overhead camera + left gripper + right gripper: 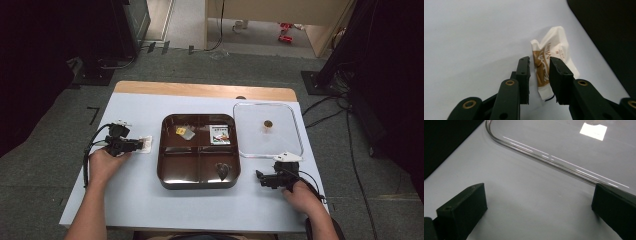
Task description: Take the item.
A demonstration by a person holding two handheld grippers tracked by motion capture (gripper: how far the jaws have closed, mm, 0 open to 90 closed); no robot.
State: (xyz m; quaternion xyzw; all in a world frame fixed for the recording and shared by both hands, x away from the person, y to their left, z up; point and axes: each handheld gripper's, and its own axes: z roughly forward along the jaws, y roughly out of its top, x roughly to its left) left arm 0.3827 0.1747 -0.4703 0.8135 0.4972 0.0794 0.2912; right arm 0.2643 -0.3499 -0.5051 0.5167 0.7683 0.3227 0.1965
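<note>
A crumpled white and brown sachet (551, 50) lies on the pale tabletop just left of the dark brown four-part tray (200, 181). My left gripper (539, 60) has its jaws drawn close together, with the sachet's near end pinched between them. From above, the left gripper (139, 145) touches the sachet (146, 144). My right gripper (259, 176) rests near the tray's front right corner. Its jaws stand wide apart over bare table, and the right gripper (539, 187) holds nothing.
The tray holds a yellow and white packet (184, 132), a printed packet (220, 135) and a dark object (222, 171). A clear lid (285, 135) with a brown knob (268, 124) lies right of the tray. The lid rim (544, 155) runs just beyond the right jaws.
</note>
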